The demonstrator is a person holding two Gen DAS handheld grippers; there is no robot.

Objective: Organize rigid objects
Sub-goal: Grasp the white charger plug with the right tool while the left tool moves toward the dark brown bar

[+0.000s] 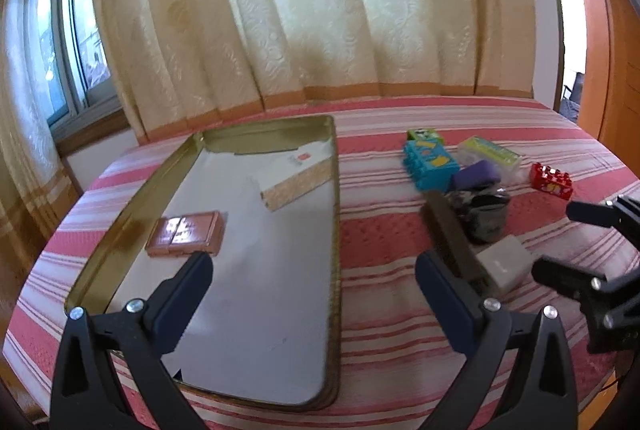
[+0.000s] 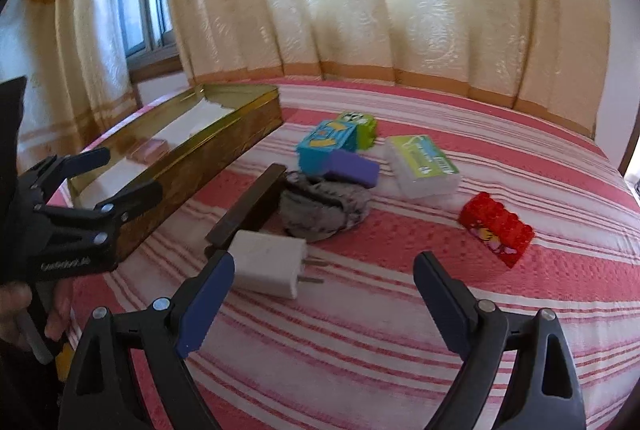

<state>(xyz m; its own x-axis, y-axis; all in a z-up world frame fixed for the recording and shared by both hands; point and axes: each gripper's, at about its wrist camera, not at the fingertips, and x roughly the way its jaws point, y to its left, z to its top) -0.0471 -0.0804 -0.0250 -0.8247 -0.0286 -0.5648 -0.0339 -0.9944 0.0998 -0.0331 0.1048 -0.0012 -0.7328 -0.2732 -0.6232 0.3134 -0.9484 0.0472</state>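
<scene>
My right gripper point(image 2: 324, 300) has its fingers spread empty, white charger point(image 2: 269, 264) touching the left one; left gripper point(image 1: 314, 294) gapes beside the tin tray point(image 1: 335, 230). A skewed pinch could flick the charger across the soft bedspread point(image 2: 500, 157).

The gold tin tray point(image 1: 334, 213) lies open on the striped cover, w/ a brown flat case point(image 1: 184, 233) and a cream long box point(image 1: 294, 177) inside, well apart. Right of the tray, loose in a cluster: blue block point(image 2: 326, 143) touching green block point(image 2: 366, 127), purple block point(image 2: 354, 167) leaning on the blue one, clear plastic box w/ green label point(image 2: 422, 165), dark flat bar point(image 2: 250, 207) beside a grey pouch point(image 2: 322, 211). White charger plug point(image 2: 270, 264) lies flat, prongs pointing right. Red block point(image 2: 496, 228) lies apart, on the right.
</scene>
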